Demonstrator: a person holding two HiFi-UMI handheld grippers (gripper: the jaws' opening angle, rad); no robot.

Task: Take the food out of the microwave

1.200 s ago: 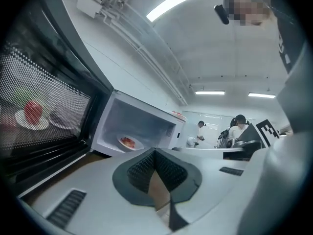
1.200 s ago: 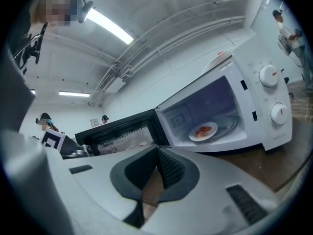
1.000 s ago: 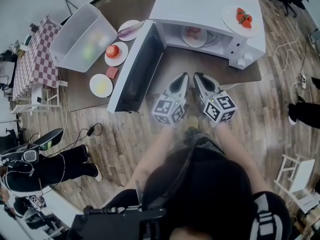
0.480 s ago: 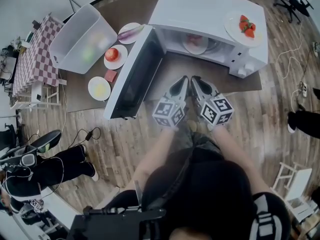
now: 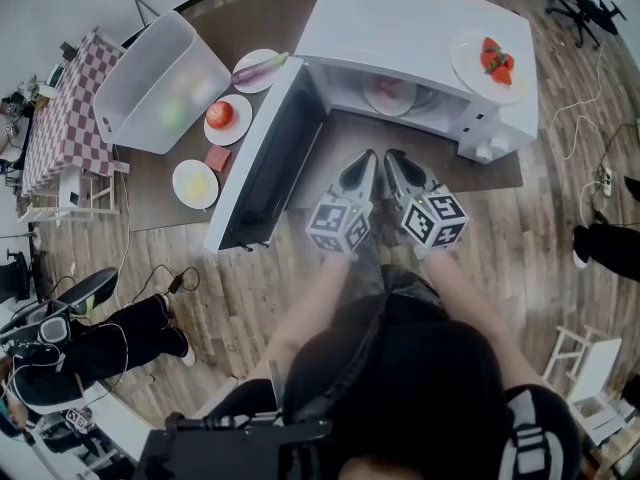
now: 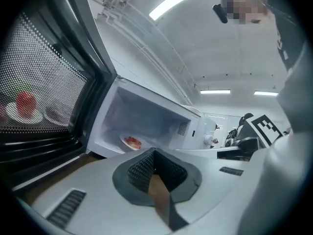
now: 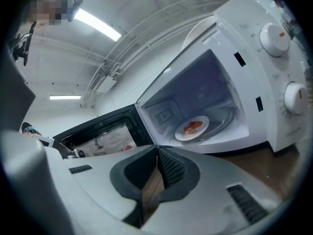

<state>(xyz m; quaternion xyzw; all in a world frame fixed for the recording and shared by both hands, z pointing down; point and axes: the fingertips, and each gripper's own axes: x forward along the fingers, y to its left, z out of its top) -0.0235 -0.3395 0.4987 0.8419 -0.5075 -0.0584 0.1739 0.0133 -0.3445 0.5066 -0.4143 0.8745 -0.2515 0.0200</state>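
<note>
We look steeply down on a brown table [image 5: 410,148] bearing a white microwave [image 5: 420,23] whose door [image 5: 268,163] stands swung wide to the left, as it did 1 second ago. Left of the door stands a clear plastic bin [image 5: 160,80]. Before the open cavity the left gripper [image 5: 366,160] and the right gripper [image 5: 394,160] are held side by side, pointing at it. Both have drawn nearer to the opening than 1 second earlier. In its own view the left gripper [image 6: 152,153] is fully closed and empty. The right gripper [image 7: 157,150] has just been opening its jaws, yet they remain all but together, with nothing between them. The plate of food [image 5: 390,93] has not moved: it lies inside the microwave, well apart from both grippers, and shows in each gripper view [image 6: 131,142] [image 7: 192,127]. A plate of strawberries [image 5: 492,60] rests on the microwave's top. A plate with a red fruit [image 5: 228,118] and a plate with something yellow [image 5: 195,183] lie left of the door. We can read no writing: the print by the 2 dials [image 7: 275,37] is too small, and the cubes carry only square markers.
</note>
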